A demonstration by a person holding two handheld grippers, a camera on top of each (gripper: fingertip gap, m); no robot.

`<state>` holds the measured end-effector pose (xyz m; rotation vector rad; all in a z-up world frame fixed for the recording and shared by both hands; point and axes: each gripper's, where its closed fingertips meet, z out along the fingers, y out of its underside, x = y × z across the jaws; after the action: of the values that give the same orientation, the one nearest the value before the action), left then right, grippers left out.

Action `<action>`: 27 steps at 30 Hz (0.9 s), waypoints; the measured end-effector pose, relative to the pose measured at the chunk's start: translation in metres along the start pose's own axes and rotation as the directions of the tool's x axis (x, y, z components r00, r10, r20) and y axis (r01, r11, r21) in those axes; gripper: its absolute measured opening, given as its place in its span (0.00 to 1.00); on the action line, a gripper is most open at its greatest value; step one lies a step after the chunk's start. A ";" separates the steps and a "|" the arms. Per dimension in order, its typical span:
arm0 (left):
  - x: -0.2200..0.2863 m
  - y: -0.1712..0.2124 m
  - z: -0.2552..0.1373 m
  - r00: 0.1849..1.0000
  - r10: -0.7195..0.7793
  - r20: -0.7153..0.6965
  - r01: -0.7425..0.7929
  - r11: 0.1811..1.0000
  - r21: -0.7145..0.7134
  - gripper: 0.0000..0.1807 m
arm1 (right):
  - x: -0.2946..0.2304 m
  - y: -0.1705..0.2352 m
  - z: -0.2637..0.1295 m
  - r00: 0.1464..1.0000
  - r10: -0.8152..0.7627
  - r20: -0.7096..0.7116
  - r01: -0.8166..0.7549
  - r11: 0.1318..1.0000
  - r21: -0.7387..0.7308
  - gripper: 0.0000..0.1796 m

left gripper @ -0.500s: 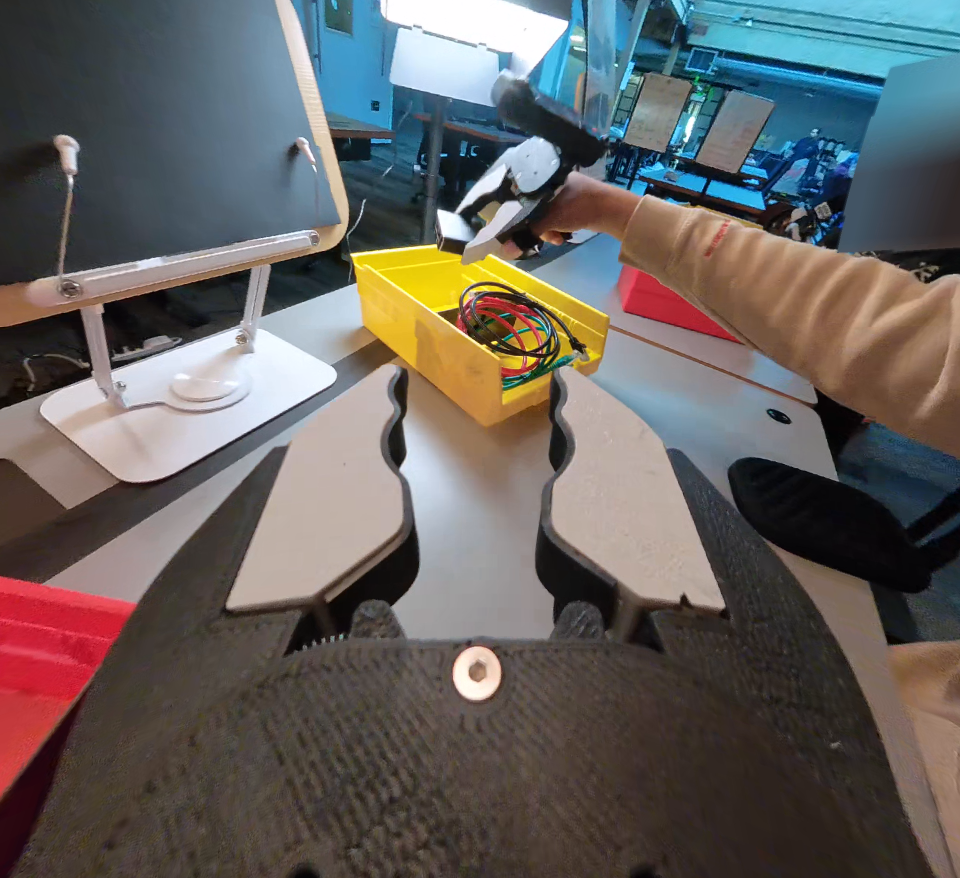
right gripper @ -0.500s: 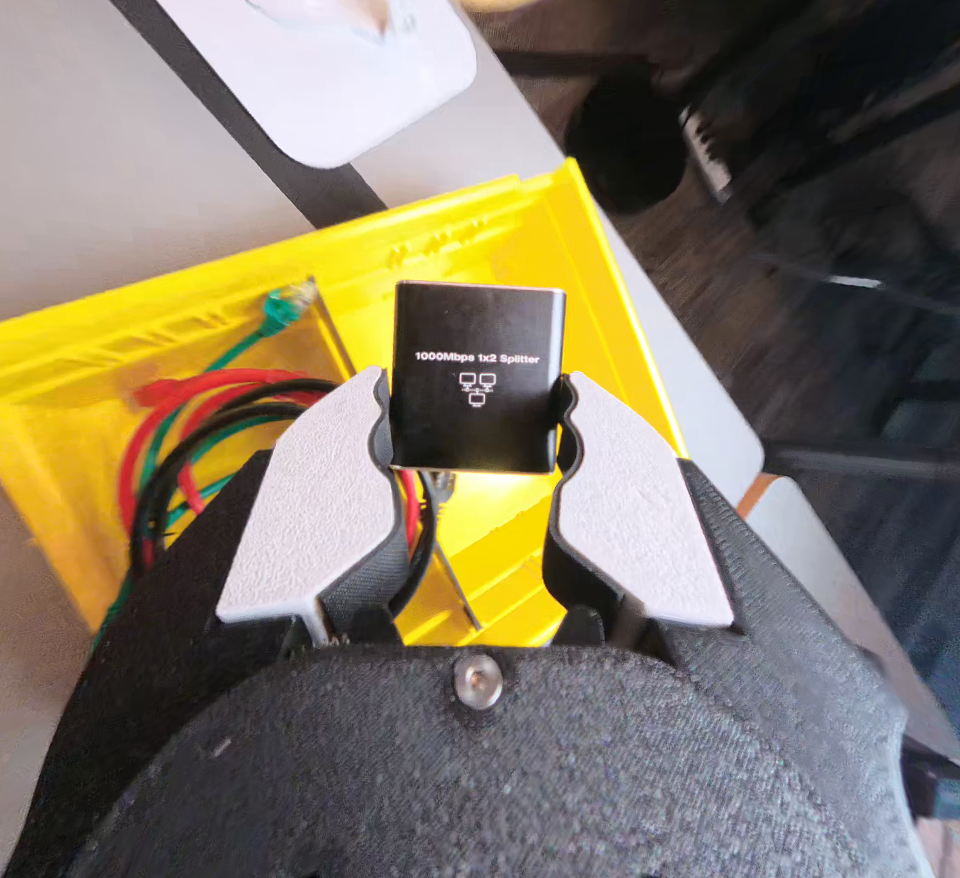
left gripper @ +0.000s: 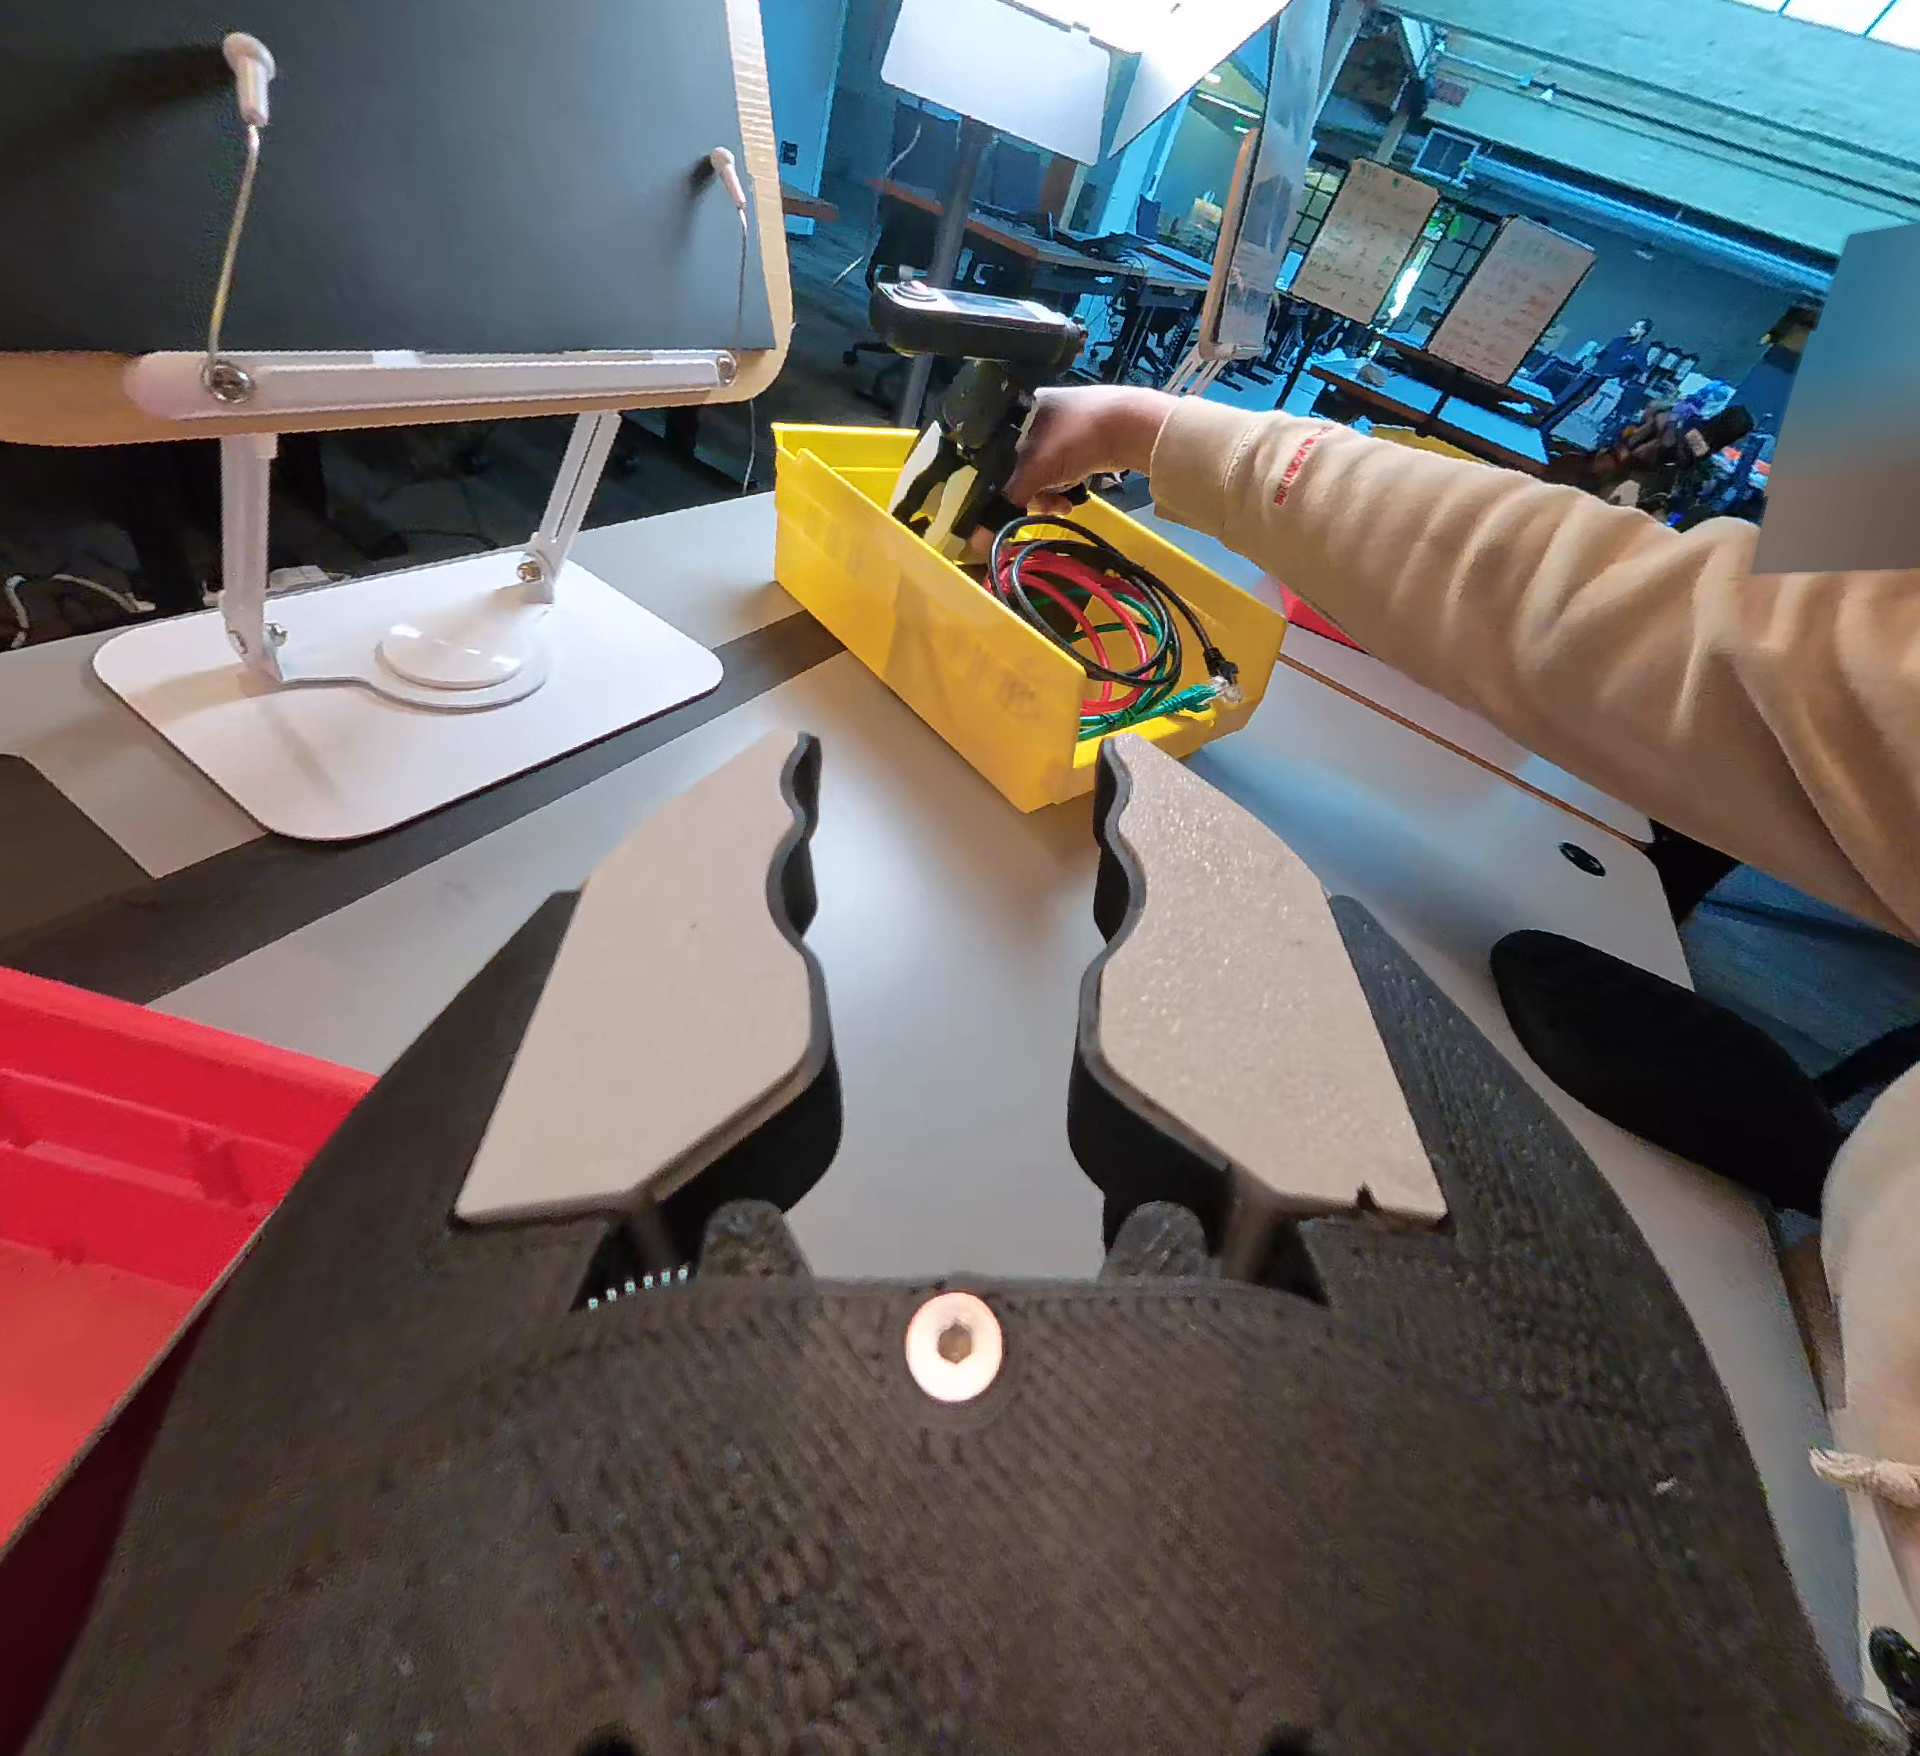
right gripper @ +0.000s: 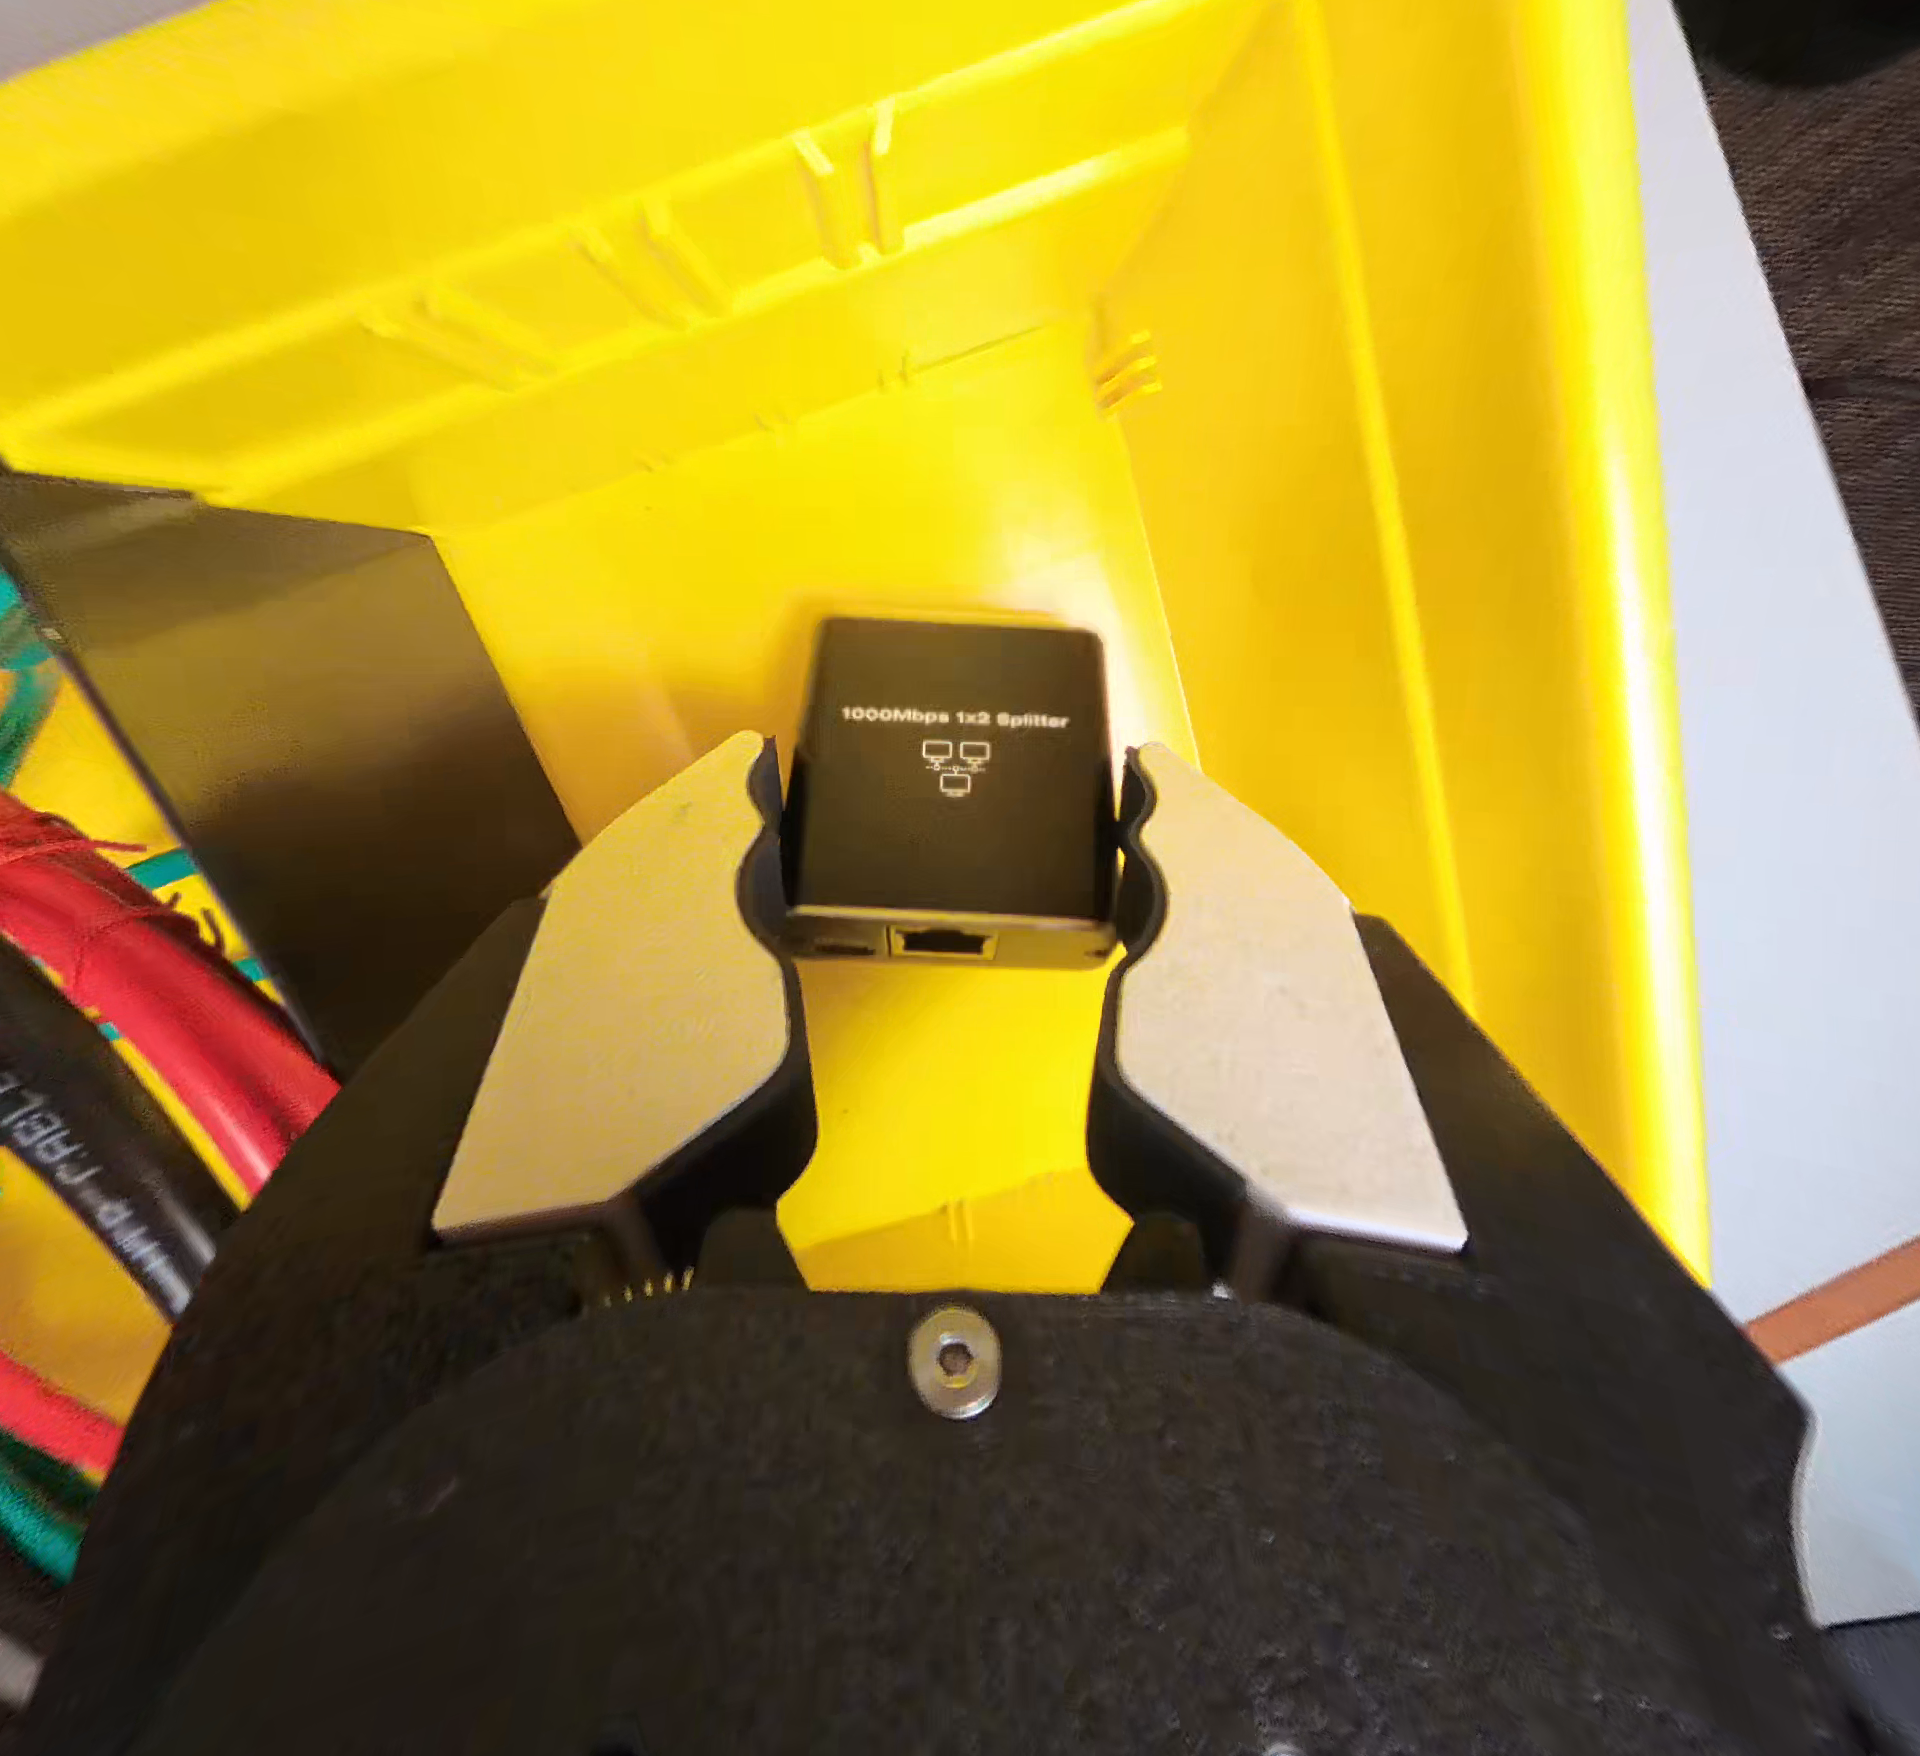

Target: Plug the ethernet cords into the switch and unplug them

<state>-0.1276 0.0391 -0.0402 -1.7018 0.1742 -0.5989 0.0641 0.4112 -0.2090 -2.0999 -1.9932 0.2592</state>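
Grey tabletop (left gripper: 935,979) carries a yellow bin (left gripper: 904,626), the landmark. Inside its far corner the right gripper (right gripper: 951,833) clamps the small black switch (right gripper: 951,771) by its sides, one port facing back. Coiled ethernet cords (left gripper: 1091,605) lie in the bin's near end. Short of the bin, the left gripper (left gripper: 951,885) hangs parted and empty. Risk: the shallow fingertip hold may let the switch twist or slip against the bin wall.

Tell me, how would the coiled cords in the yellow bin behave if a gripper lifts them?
The cords are thin and loosely coiled, so probably floppy, with loops sagging. They overlap in the yellow bin, so lifting one may drag the others.
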 end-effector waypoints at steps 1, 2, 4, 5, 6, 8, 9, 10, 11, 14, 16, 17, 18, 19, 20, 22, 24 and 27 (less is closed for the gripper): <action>-0.001 0.000 -0.001 1.000 0.000 0.004 0.000 1.000 0.000 0.28 | 0.003 0.000 0.000 1.000 -0.006 -0.020 0.006 1.000 0.000 0.34; -0.003 0.000 -0.001 1.000 0.001 0.009 -0.001 1.000 0.000 0.28 | 0.007 -0.002 -0.003 0.999 -0.012 -0.045 0.013 1.000 0.007 0.34; -0.005 0.001 -0.002 1.000 0.002 0.017 -0.002 1.000 -0.004 0.28 | 0.012 -0.002 -0.015 0.996 -0.018 -0.083 0.019 1.000 0.006 0.34; -0.006 0.000 -0.003 1.000 0.004 0.022 -0.004 1.000 -0.003 0.28 | 0.013 -0.001 -0.024 0.994 -0.026 -0.107 0.027 1.000 0.001 0.34; -0.006 -0.002 -0.005 1.000 0.008 0.028 -0.008 1.000 0.001 0.29 | 0.015 -0.002 -0.036 0.989 -0.035 -0.140 0.037 0.999 0.007 0.34; -0.007 -0.008 -0.011 0.999 0.021 0.043 -0.022 1.000 0.015 0.29 | 0.013 -0.012 -0.066 0.978 -0.037 -0.204 0.053 0.996 0.072 0.34; -0.008 -0.013 -0.015 0.998 0.030 0.055 -0.032 0.999 0.026 0.29 | 0.008 -0.019 -0.082 0.972 -0.038 -0.231 0.066 0.991 0.115 0.34; -0.009 -0.018 -0.020 0.997 0.039 0.072 -0.041 0.998 0.039 0.29 | 0.002 -0.026 -0.100 0.961 -0.043 -0.272 0.089 0.983 0.160 0.34; -0.011 -0.024 -0.026 0.995 0.044 0.088 -0.049 0.997 0.053 0.29 | -0.007 -0.036 -0.118 0.948 -0.048 -0.313 0.121 0.969 0.215 0.34; -0.015 -0.043 -0.049 0.992 0.036 0.122 -0.049 0.993 0.108 0.29 | -0.060 -0.068 -0.172 0.923 -0.009 -0.385 0.198 0.868 0.455 0.34; -0.013 -0.057 -0.066 0.993 0.019 0.120 -0.037 0.988 0.150 0.29 | -0.113 -0.085 -0.203 0.937 0.044 -0.345 0.203 0.737 0.645 0.32; -0.011 -0.064 -0.075 0.993 0.012 0.114 -0.032 0.984 0.176 0.29 | -0.143 -0.088 -0.214 0.949 0.060 -0.310 0.196 0.658 0.727 0.31; -0.010 -0.072 -0.084 0.993 0.010 0.115 -0.034 0.978 0.203 0.29 | -0.171 -0.088 -0.220 0.959 0.073 -0.274 0.180 0.591 0.786 0.31; -0.009 -0.079 -0.093 0.992 0.013 0.124 -0.041 0.973 0.228 0.28 | -0.195 -0.084 -0.223 0.964 0.091 -0.250 0.163 0.538 0.827 0.31; -0.009 -0.084 -0.101 0.991 0.017 0.135 -0.051 0.967 0.248 0.28 | -0.216 -0.080 -0.223 0.968 0.112 -0.226 0.147 0.479 0.865 0.31; -0.010 -0.093 -0.116 0.988 0.020 0.154 -0.064 0.956 0.287 0.28 | -0.252 -0.067 -0.215 0.973 0.162 -0.164 0.092 0.377 0.922 0.31; -0.015 -0.099 -0.128 0.982 0.026 0.185 -0.085 0.944 0.318 0.28 | -0.275 -0.053 -0.197 0.969 0.221 -0.114 0.043 0.304 0.952 0.31; -0.028 -0.099 -0.138 0.963 0.041 0.265 -0.129 0.938 0.323 0.28 | -0.288 -0.027 -0.165 0.936 0.322 -0.142 0.054 0.268 0.962 0.32</action>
<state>-0.2382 -0.0466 0.0596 -1.4119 -0.0384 -0.3172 0.0687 0.1176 -0.0527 -1.2922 -0.9167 0.8609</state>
